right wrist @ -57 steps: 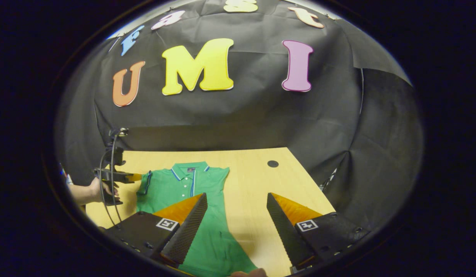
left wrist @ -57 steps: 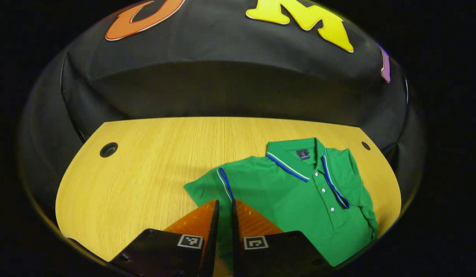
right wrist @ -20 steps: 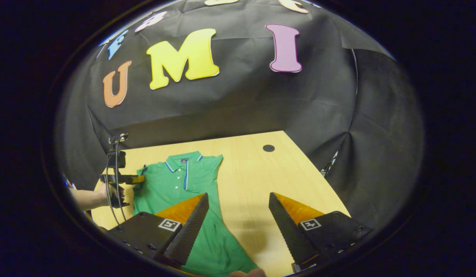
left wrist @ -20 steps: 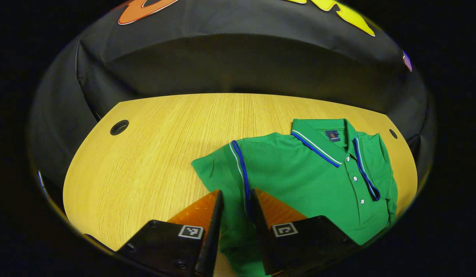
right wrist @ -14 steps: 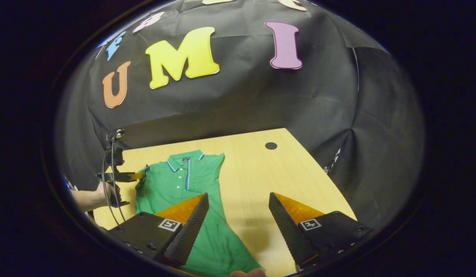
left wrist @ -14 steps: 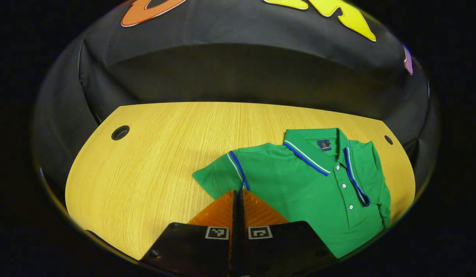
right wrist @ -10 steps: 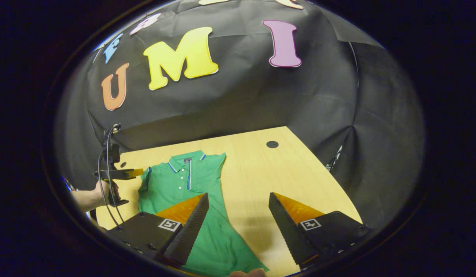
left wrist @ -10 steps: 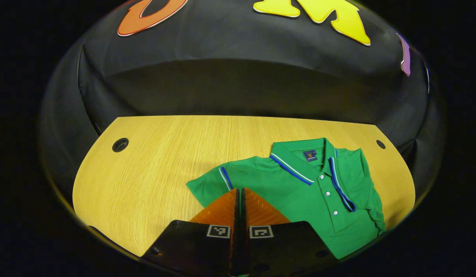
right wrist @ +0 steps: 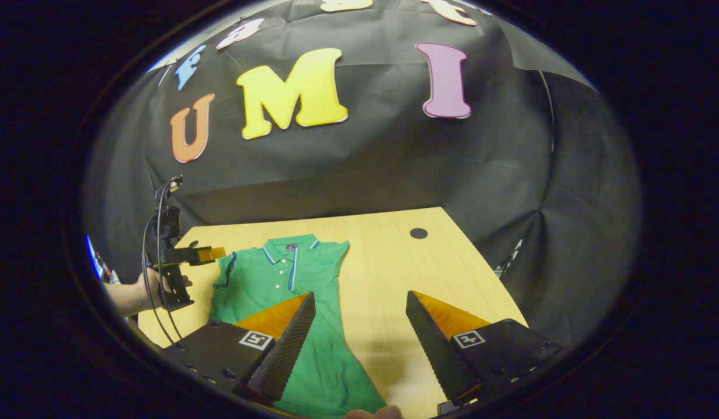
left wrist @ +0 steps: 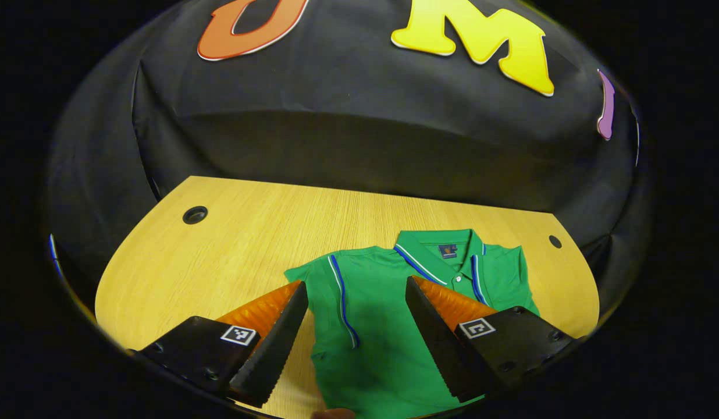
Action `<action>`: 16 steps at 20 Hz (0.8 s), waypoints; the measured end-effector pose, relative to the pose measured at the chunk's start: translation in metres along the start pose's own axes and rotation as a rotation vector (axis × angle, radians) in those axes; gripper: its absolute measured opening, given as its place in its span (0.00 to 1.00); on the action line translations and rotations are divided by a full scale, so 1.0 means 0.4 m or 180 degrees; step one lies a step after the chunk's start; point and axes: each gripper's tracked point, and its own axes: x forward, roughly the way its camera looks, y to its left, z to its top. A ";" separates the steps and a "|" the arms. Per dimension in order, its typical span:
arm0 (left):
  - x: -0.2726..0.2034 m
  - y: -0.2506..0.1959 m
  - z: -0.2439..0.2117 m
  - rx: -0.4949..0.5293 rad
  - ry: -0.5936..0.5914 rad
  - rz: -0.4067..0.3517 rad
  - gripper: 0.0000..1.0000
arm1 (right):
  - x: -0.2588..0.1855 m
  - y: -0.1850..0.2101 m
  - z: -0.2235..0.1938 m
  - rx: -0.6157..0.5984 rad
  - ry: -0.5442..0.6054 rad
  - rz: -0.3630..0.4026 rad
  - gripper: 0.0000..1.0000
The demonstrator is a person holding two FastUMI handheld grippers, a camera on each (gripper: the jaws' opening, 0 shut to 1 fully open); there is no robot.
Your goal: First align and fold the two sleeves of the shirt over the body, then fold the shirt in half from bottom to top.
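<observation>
A green polo shirt with blue-and-white trim lies face up on the wooden table, collar toward the wall. Its left sleeve lies flat, the striped cuff running down over the body. My left gripper hovers open above that sleeve and holds nothing. In the right gripper view the shirt looks narrow, with no sleeve sticking out on its right side. My right gripper is open over the shirt's lower right edge. The left gripper, held by a hand, hangs beside the shirt's left shoulder.
Two round cable holes sit near the table's far corners; one hole shows in the right gripper view. Bare tabletop stretches right of the shirt. Black cloth walls close the booth behind and at both sides.
My left gripper, shut on the left sleeve half a second ago, has opened and let it go. The sleeve now lies on the shirt. The right gripper has stayed open and hardly moved.
</observation>
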 end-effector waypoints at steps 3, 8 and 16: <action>-0.113 0.005 0.032 0.0014 -0.0178 -0.0029 1.00 | -0.019 0.036 0.001 -0.0165 -0.0056 0.0135 0.96; -0.107 0.078 -0.099 0.0138 0.0343 0.0185 1.00 | -0.063 0.111 -0.053 -0.0282 0.0068 0.0250 0.96; 0.158 0.083 -0.190 0.0603 0.1609 0.0262 0.95 | -0.004 0.060 -0.025 -0.0028 0.0257 0.0122 0.95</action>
